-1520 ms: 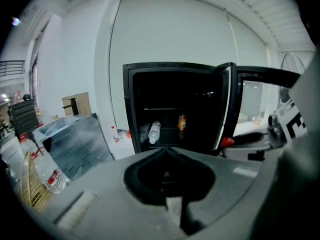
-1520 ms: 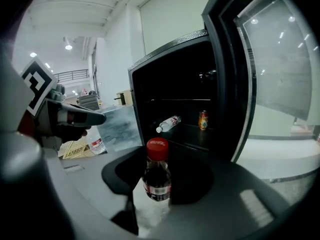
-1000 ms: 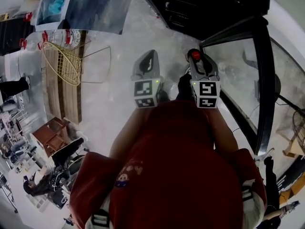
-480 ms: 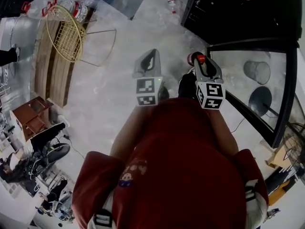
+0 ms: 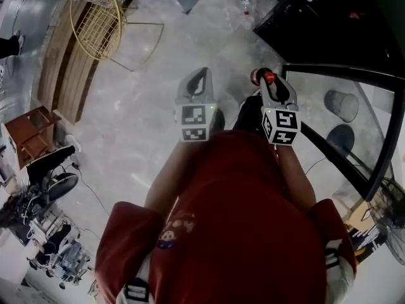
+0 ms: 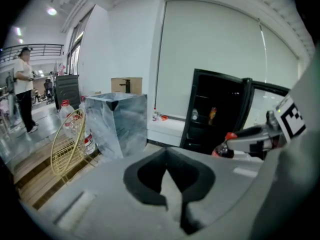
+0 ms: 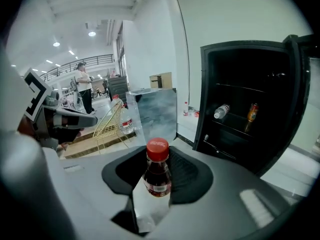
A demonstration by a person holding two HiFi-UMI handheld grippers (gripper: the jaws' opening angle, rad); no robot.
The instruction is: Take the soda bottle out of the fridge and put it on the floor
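The left gripper (image 5: 197, 76) hangs over the grey floor (image 5: 139, 144) with its fingers together and nothing between them. Just to its right, the right gripper (image 5: 268, 81) has its fingers clamped on the soda bottle (image 7: 157, 180), which stands upright in the grip. The bottle is small and clear, filled with dark cola, with a red screw cap and a narrow label band around its body. It is held in the air above the floor, outside the black fridge (image 7: 250, 99), whose glass door (image 5: 354, 106) stands open at the right.

From the head view only the bottle's red cap shows, peeking past the fingers. The right gripper view shows its body and label, and looks into the fridge: a clear bottle (image 7: 221, 111) lies on a shelf beside an upright can (image 7: 252, 113). The left gripper view catches the right gripper from the side, with the red cap at its tip.
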